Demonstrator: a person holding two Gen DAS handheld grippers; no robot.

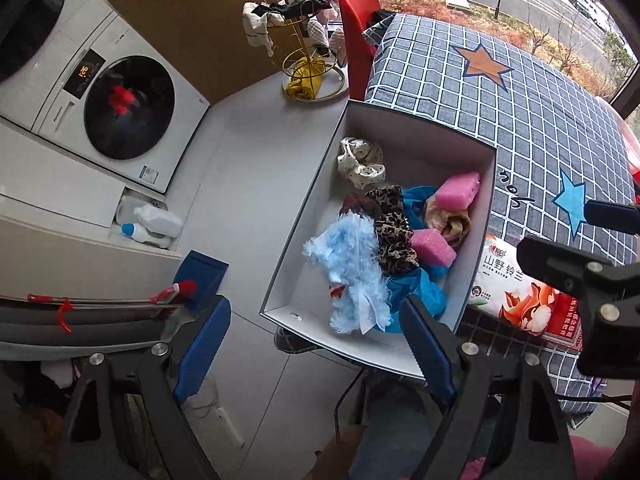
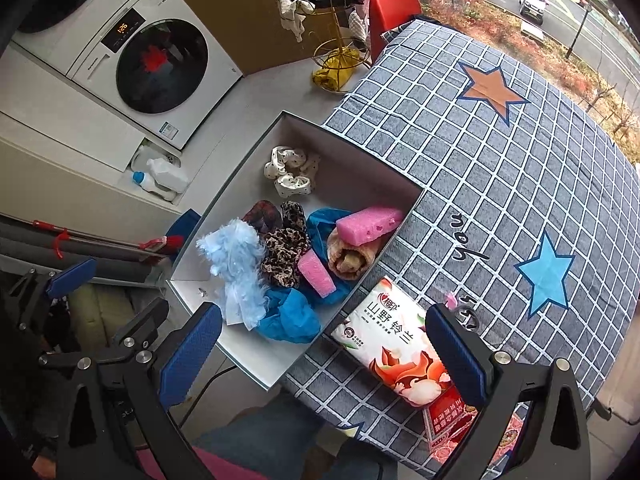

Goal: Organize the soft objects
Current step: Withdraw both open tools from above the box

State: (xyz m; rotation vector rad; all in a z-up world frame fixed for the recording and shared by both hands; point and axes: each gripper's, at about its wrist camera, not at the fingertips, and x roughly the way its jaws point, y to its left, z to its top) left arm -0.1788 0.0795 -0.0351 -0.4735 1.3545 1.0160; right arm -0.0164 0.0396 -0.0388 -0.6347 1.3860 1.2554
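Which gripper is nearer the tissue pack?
Right. The right gripper hangs open directly over the tissue pack; the left gripper hangs open over the box beside it.

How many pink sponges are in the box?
2: one pink sponge lies atop the rolled tan cloth by the box's right wall; another sits beside the leopard scrunchie. More may be buried.

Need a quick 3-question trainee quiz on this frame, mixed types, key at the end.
1. True or false: the tissue pack lies inside the grey box.
2. How many pink sponges are in the box? A) one B) two C) three
3. Fill in: both the left gripper and the right gripper are ____, holding nothing.

Key: 1 false, it lies on the checked cloth beside the box. 2 B: one, another. 3 open.
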